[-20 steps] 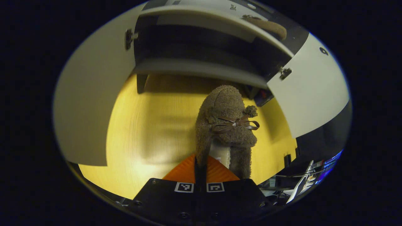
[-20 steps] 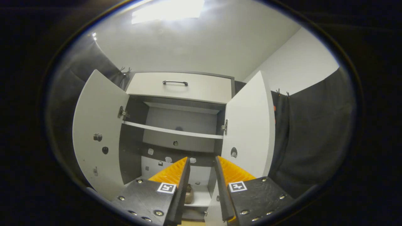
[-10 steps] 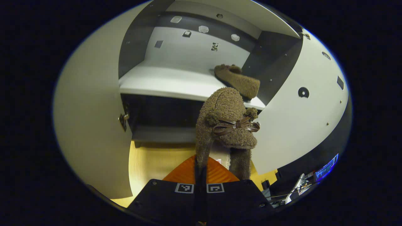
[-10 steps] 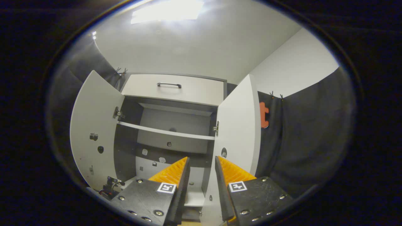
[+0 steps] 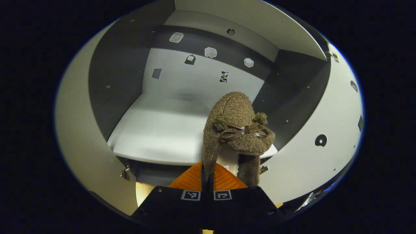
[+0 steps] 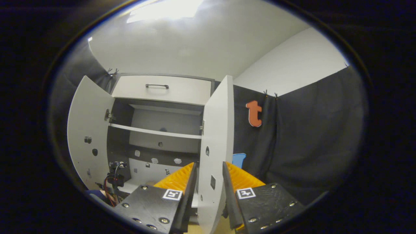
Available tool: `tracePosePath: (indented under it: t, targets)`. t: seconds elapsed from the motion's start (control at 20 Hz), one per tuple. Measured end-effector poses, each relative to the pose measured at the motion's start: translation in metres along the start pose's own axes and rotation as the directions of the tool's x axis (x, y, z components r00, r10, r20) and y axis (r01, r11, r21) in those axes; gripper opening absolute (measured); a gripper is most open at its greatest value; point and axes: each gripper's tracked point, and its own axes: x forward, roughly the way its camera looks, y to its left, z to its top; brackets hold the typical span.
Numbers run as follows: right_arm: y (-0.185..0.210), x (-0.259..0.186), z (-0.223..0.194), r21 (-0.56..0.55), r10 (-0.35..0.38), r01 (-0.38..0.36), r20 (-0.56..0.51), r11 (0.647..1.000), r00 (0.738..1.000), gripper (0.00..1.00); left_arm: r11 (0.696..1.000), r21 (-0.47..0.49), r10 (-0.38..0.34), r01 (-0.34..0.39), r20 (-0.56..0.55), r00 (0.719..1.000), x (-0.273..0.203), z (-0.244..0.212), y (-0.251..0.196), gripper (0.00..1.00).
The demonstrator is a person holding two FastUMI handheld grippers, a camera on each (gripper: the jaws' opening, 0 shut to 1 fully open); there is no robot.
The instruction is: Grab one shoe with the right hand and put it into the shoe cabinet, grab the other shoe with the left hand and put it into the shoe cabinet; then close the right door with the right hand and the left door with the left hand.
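Observation:
A fuzzy brown slipper [image 5: 235,130] with a brown bow hangs toe-up in my left gripper [image 5: 207,167], which is shut on its side wall. It hovers at the front edge of the cabinet's white lower shelf [image 5: 156,130]. Both white doors stand open, the left door [image 5: 81,136] and the right door [image 5: 312,162]. In the right gripper view, my right gripper [image 6: 208,182] is open and holds nothing. The edge of the right door [image 6: 216,130] lines up in the gap between its fingers. I cannot tell if it touches them.
A drawer with a dark handle [image 6: 157,86] sits above the open compartment, and an upper shelf [image 6: 156,131] crosses it. The left door [image 6: 86,130] swings wide. A dark device with red wires [image 6: 113,172] sits low at the left. Yellow wooden floor [image 5: 143,191] lies below the cabinet.
My left gripper has risen and moved in with the slipper, from over the floor to the lower shelf's front. The right gripper has swung so the right door's edge now sits between its fingers.

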Motion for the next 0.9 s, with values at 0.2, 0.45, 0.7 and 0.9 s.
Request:
tracePosePath:
  t: [0.2,0.45,0.7,0.9]
  targets:
    - [-0.029,-0.001,-0.015,-0.011,-0.069,0.068,-0.024,0.998,0.997,0.46,0.999,-0.005,0.034,-0.033,0.021,0.999,0.032,0.028,0.007,0.01]
    - [-0.056,0.005,-0.025,-0.059,-0.126,0.124,-0.044,0.991,0.991,0.46,0.995,-0.034,0.093,-0.092,0.033,0.995,0.063,0.051,0.021,0.00]
    - [-0.076,0.021,-0.045,-0.093,-0.163,0.156,-0.083,0.983,0.983,0.43,0.987,-0.004,0.160,-0.160,0.057,0.986,0.098,0.066,0.035,0.01]
    - [-0.078,0.036,-0.064,-0.082,-0.146,0.137,-0.122,0.987,0.982,0.48,0.983,0.009,0.183,-0.183,0.042,0.982,0.107,0.069,0.036,0.01]
